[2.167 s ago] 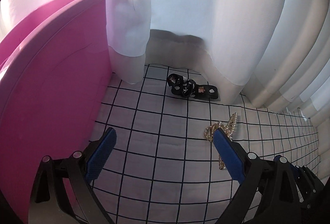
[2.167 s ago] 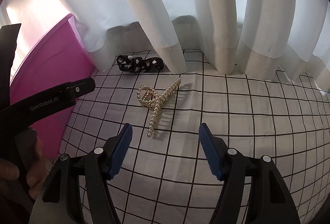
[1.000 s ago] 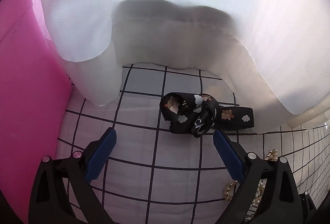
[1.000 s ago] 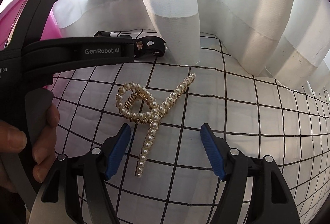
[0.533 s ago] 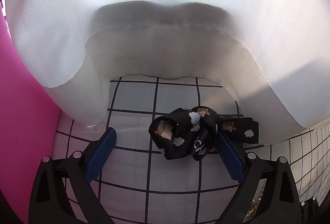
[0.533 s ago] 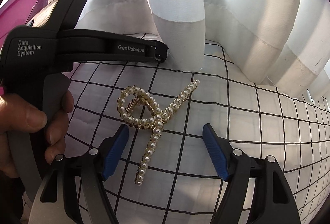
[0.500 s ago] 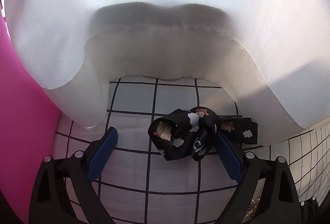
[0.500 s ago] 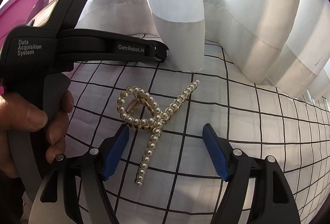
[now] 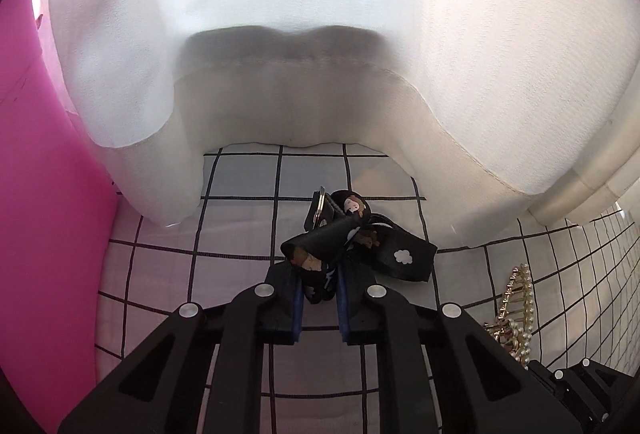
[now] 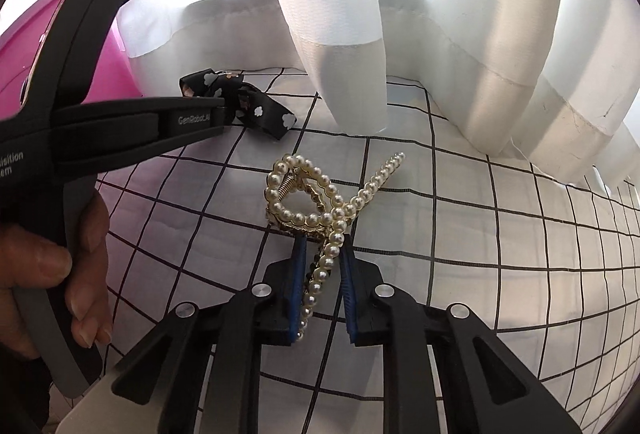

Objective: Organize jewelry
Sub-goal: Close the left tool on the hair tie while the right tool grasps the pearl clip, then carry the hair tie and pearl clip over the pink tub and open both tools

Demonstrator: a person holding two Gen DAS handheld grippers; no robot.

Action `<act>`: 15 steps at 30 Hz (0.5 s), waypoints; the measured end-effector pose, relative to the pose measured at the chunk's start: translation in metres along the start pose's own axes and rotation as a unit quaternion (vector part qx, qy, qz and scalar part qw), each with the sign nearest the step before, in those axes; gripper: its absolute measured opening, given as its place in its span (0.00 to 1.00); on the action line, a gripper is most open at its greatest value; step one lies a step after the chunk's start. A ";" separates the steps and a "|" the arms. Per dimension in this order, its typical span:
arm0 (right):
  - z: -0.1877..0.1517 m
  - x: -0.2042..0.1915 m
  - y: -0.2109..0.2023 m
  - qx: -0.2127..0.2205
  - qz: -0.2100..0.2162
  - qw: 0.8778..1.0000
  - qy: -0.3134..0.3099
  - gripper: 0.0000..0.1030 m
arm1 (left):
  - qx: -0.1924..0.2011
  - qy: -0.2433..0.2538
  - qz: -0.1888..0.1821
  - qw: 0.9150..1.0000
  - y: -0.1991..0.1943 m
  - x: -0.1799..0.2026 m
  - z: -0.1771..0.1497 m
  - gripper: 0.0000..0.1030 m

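Your left gripper (image 9: 319,297) has its jaws pinching the black printed hair bow (image 9: 352,246); your right gripper (image 10: 322,276) pinches the pearl hair claw (image 10: 320,202) by its stem. Both lie on the checked bedsheet (image 10: 480,254). Lift straight up, clear of the curtain (image 9: 320,34), toward the pink tub (image 9: 40,194).

Bow clip (image 9: 404,254) partly behind the left tool (image 9: 319,298) — pink bin (image 9: 44,194) cut off, perhaps a tub.

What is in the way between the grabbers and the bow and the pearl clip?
Nothing visible. The left gripper is already shut on the black bow clip, and the right gripper is shut on the pearl hair claw. Both pieces are pinched between blue pads, above the checked cloth.
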State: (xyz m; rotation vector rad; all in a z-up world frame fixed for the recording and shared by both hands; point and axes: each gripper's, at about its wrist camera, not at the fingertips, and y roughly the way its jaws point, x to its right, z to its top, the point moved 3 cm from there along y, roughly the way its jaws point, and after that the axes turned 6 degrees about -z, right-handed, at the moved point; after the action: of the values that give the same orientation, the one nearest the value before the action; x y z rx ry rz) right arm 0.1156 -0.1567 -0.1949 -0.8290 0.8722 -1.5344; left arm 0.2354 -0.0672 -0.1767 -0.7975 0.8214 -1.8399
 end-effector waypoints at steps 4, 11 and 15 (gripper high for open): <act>-0.009 0.011 -0.009 -0.002 0.008 1.000 0.009 0.16 | -0.002 -0.009 -0.008 1.000 -0.015 -0.003 -0.011 0.13; -0.025 0.028 -0.038 0.004 0.005 1.000 0.011 0.16 | -0.001 -0.015 -0.013 1.000 -0.049 -0.001 -0.045 0.13; -0.035 0.035 -0.058 0.010 -0.001 1.000 0.014 0.16 | 0.001 -0.001 -0.017 1.000 -0.067 0.008 -0.055 0.13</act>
State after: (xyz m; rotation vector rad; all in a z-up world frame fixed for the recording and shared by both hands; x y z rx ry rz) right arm 0.0538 -0.1828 -0.1594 -0.7952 0.8766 -1.5571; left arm 0.1564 -0.0409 -0.1520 -0.8158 0.8090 -1.8704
